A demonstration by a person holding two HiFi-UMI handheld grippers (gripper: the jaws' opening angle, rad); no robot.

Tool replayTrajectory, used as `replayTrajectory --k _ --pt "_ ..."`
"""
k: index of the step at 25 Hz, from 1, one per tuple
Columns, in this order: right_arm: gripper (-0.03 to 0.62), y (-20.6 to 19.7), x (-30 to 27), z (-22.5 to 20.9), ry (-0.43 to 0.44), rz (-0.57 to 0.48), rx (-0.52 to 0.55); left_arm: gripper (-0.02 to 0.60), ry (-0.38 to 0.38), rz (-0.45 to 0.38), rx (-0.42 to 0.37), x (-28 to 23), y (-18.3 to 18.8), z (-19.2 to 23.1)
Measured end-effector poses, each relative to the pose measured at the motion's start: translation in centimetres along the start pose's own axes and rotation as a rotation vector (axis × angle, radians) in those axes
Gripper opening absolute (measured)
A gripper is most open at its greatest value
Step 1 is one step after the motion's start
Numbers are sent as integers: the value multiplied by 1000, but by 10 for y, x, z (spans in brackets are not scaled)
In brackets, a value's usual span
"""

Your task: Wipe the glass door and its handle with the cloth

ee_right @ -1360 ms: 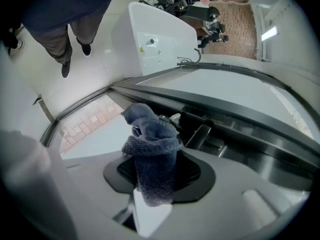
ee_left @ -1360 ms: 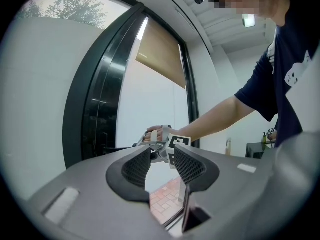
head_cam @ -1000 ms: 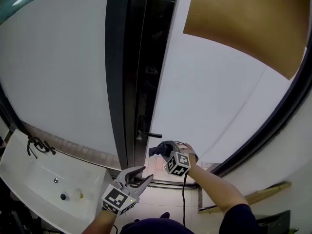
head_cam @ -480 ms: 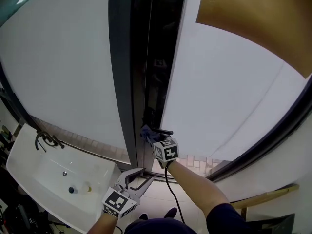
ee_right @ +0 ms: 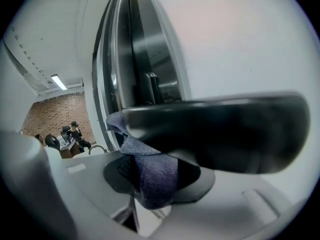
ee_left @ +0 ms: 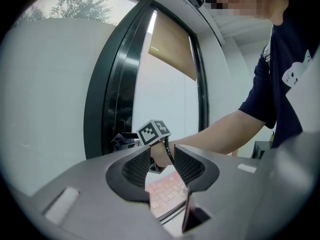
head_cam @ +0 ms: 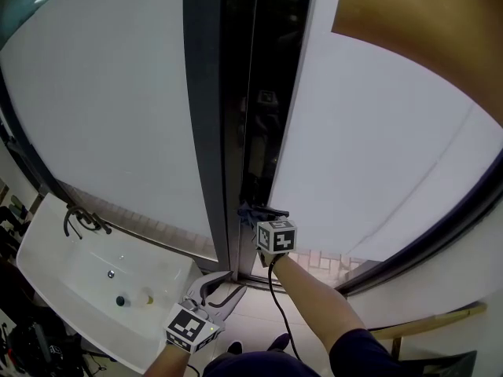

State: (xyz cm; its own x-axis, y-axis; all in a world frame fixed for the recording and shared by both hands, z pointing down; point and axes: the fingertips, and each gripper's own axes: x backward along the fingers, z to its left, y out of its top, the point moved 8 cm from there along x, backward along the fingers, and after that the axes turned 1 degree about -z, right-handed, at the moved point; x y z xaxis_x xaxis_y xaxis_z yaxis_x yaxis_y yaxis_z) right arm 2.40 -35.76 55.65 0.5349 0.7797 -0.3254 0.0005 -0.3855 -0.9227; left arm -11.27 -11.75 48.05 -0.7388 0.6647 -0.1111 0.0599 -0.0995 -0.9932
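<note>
At the bottom of the head view, the left gripper (head_cam: 224,287) hangs low with its jaws wide apart. Nothing is between them; its own view shows only floor tiles and the other forearm through the gap. A white sink (head_cam: 47,267) sits in the lower left corner, well apart from the work.

Just above centre-bottom, the right gripper (head_cam: 259,215) reaches forward at arm's length. Its jaws are closed on a blue-grey cloth (ee_right: 150,176), which bunches between them and sticks up past the tips. In the right gripper view the dark door handle (ee_right: 215,134) crosses the middle of the frame directly over the jaws. The cloth appears to press against the handle's left end, near where it meets the door edge.

Beyond that, the frosted glass door (head_cam: 377,155) fills the right half of the head view, with the dark door frame (head_cam: 206,132) running up the centre.

The handle step looks to be in hand, with the cloth just brought to the lever. The next move calls for sliding the cloth along the bar while keeping it pressed on, then covering the underside. The wide glass panel looks yet to be wiped.
</note>
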Motion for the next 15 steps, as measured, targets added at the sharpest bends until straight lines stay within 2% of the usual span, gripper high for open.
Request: replayTrajectory --k 5,10,12,15 --pt "147 -3 5 -7 -50 34 -29 144 -14 -2 -2 -1 2 -4" --pt "146 -29 21 -37 -136 83 -140 144 -12 -7 -3 4 2 -5" --pt "146 -37 32 -42 -124 61 -171 144 -10 -7 0 6 3 -5" --pt "146 -36 38 -30 -51 7 -164 144 -16 -11 -3 6 1 -3"
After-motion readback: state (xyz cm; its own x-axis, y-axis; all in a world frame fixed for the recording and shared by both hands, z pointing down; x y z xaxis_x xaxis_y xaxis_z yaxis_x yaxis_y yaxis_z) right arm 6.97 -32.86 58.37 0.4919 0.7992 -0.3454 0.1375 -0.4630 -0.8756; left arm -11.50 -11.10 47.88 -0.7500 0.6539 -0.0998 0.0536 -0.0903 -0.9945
